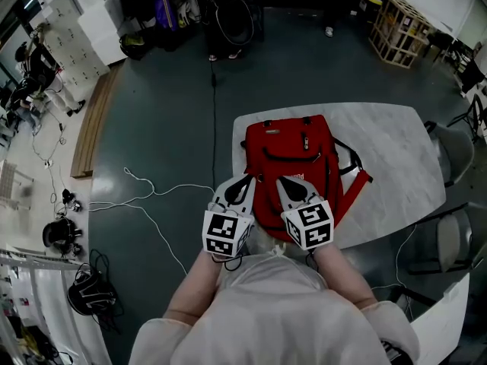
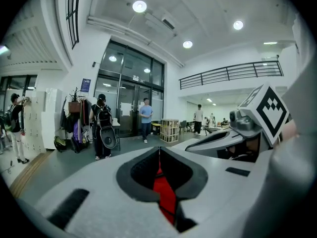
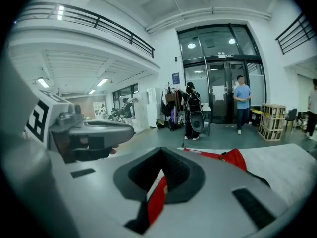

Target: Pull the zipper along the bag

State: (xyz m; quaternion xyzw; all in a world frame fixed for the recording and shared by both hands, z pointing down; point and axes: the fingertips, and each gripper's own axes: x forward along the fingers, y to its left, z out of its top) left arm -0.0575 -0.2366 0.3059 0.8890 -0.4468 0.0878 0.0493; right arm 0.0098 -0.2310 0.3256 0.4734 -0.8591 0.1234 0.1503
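A red backpack lies flat on the white table, its black zippers running across its top and front pocket. My left gripper hovers over the bag's near left corner and is shut, with nothing held. My right gripper hangs beside it over the bag's near edge, its tips together and empty. In the left gripper view the jaws meet at the tip, with red fabric showing through the gap below. The right gripper view shows the same closed tip and the bag beyond it.
Two grey chairs stand right of the table. White cables trail across the dark floor at the left. A wooden crate and several standing people are at the far end of the room.
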